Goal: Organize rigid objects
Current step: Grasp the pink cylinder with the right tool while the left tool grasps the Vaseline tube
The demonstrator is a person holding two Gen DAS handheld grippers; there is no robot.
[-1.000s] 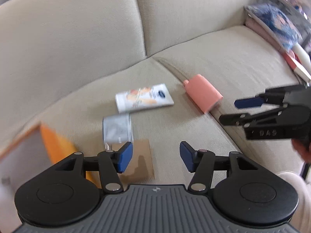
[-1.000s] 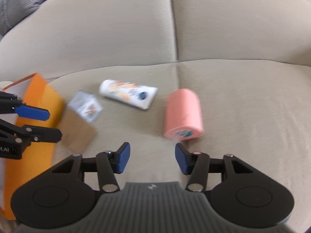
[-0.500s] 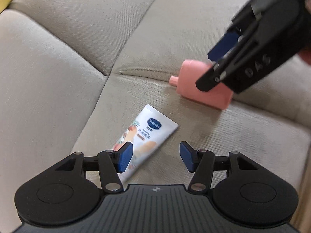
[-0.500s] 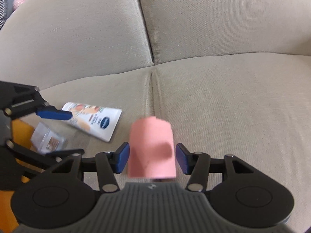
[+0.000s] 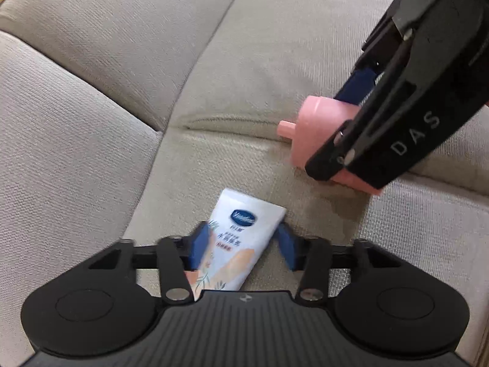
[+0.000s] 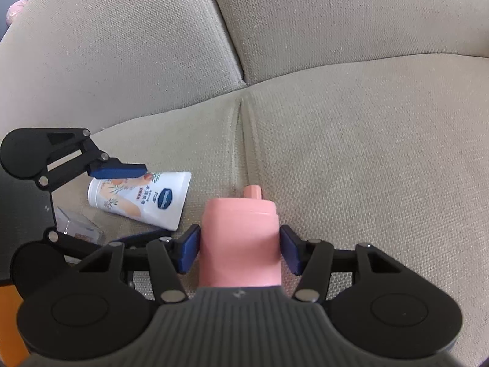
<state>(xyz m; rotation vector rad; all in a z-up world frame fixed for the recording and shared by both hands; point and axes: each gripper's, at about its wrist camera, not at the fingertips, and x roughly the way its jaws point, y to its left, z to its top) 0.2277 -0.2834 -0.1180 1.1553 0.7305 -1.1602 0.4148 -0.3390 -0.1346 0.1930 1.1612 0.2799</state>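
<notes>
- The surface is a beige woven-fabric sofa (image 6: pixel 351 168): two seat cushions meet at a stitched seam, with two back cushions rising behind them.
- A white lotion tube (image 5: pixel 241 241) lies flat on the seat, just left of the seam. It carries a blue oval logo, too blurred to read for certain, above lines of Chinese characters and a peach-and-leaf print.
- The left gripper (image 5: pixel 241 247) has its blue pads on either side of the tube, close to its edges; firm contact cannot be told.
- A pink bottle (image 6: pixel 241 241) lies on its side by the seam, nozzle pointing toward the backrest.
- The right gripper (image 6: pixel 241 246) straddles the bottle, pads at its flanks; a true clamp cannot be told. "DAS" is printed on its body.
- A small clear box (image 6: pixel 78 224) sits beside the tube's cap end, with an orange edge (image 6: pixel 12 321) at the lower left.
</notes>
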